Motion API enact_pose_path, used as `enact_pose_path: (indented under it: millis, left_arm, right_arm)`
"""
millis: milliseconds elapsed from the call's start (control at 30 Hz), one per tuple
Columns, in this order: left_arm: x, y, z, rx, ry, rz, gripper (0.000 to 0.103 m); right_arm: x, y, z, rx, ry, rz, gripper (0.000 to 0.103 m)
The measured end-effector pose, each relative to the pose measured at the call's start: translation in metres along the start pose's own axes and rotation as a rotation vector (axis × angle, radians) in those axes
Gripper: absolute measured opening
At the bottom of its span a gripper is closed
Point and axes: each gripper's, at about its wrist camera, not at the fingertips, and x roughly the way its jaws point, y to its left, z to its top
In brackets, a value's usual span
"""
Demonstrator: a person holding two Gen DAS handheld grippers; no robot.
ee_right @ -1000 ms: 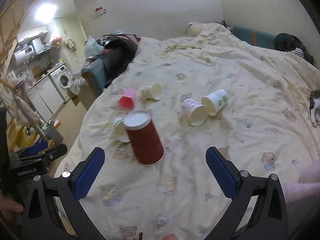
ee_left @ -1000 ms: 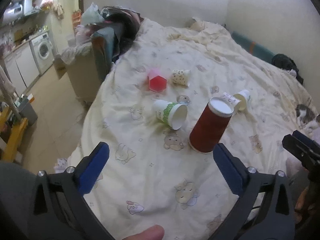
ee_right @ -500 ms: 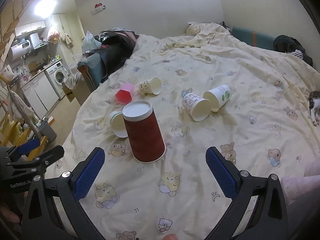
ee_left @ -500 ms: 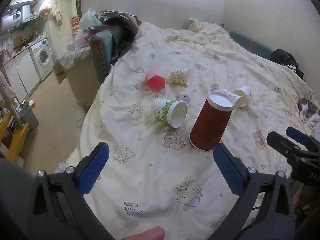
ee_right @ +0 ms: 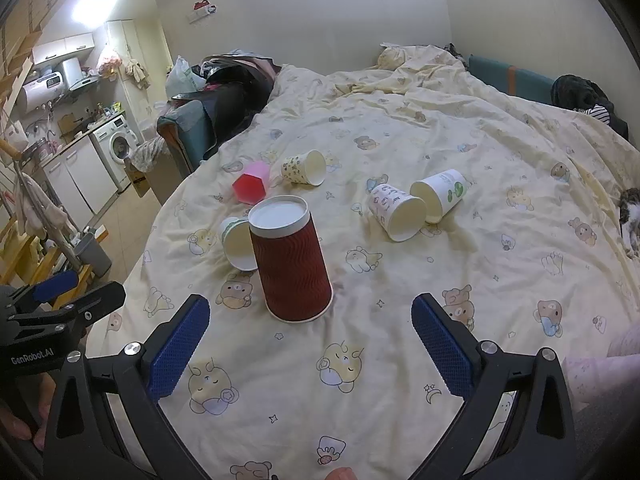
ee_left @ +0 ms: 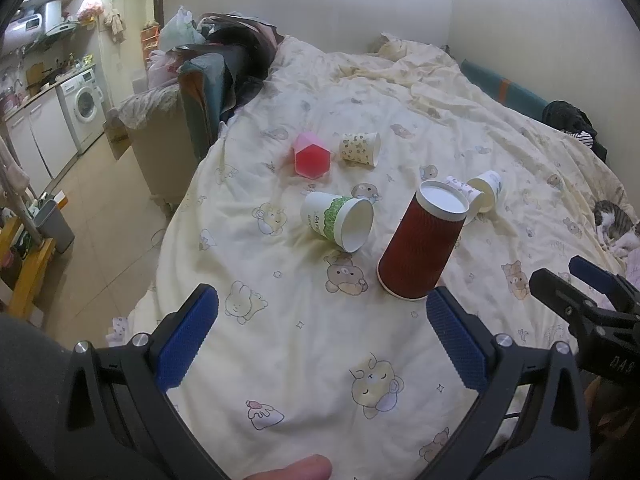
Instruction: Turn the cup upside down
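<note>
Two claws, left point(ee_left: 322, 336) and right point(ee_right: 310, 338), both released, near the upturned red cup point(ee_right: 290, 260).

The left gripper point(ee_right: 60, 312) body reads "GenRobot.AI".

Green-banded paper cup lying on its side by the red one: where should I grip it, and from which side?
Grip the green-banded cup across its middle wall, coming down from above with jaws spanning its width. It lies on its side on the quilt, mouth toward the cameras, so the rounded wall faces up. The left gripper looks better placed: the upside-down red cup partly blocks it from the right.
</note>
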Motion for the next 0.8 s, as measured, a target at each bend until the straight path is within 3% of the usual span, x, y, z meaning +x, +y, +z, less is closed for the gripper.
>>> enact_pose_path:
  millis: [800]
  left_arm:
    - [0.0,-0.0042,0.0037,0.011,-0.006,0.002,0.103]
  right_arm:
    - [-0.0032,-0.0031,0.0012,0.015,-0.005,-0.01,0.103]
